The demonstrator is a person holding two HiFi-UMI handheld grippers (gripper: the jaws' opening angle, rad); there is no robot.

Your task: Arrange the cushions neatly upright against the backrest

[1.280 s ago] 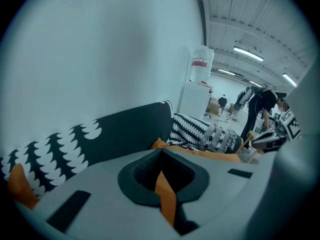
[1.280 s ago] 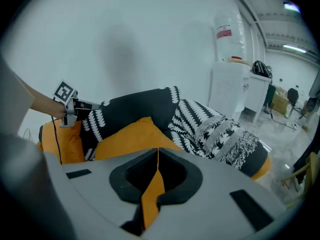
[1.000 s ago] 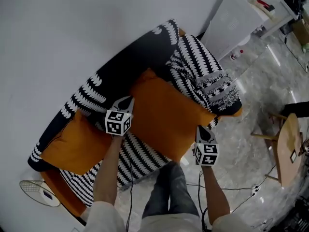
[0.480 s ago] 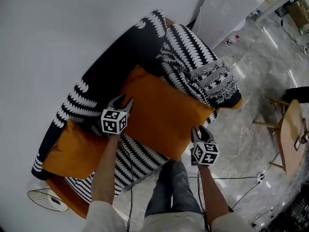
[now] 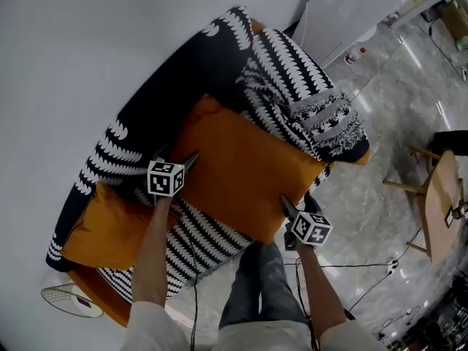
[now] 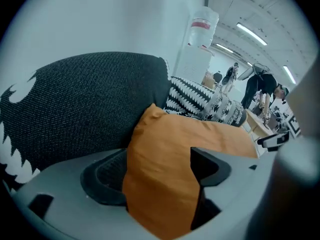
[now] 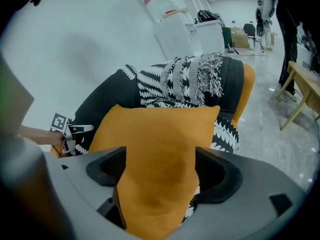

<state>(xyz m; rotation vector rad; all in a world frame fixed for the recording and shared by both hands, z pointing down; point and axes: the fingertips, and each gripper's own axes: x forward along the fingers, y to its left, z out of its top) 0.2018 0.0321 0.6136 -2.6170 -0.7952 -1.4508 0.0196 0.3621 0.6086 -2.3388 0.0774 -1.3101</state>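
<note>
A large orange cushion (image 5: 241,170) leans on the dark leaf-patterned backrest (image 5: 168,101) of the sofa. My left gripper (image 5: 184,161) is at its left edge and my right gripper (image 5: 291,205) at its lower right corner. Both pairs of jaws are opening, with the orange fabric still lying between them, as the left gripper view (image 6: 157,176) and the right gripper view (image 7: 160,176) show. A second orange cushion (image 5: 110,225) lies at the sofa's left end. A black-and-white striped cushion (image 5: 197,236) lies flat on the seat under my arms.
A fringed black-and-white throw (image 5: 307,101) drapes over the sofa's right end. A white cabinet (image 5: 351,13) stands behind it, a wooden chair (image 5: 439,210) at the right. Cables (image 5: 365,284) trail over the marble floor. A white round fan (image 5: 66,298) lies at the lower left.
Both grippers carried the large orange cushion up toward the backrest. Their jaws, shut on its edges before, now stand spread apart.
</note>
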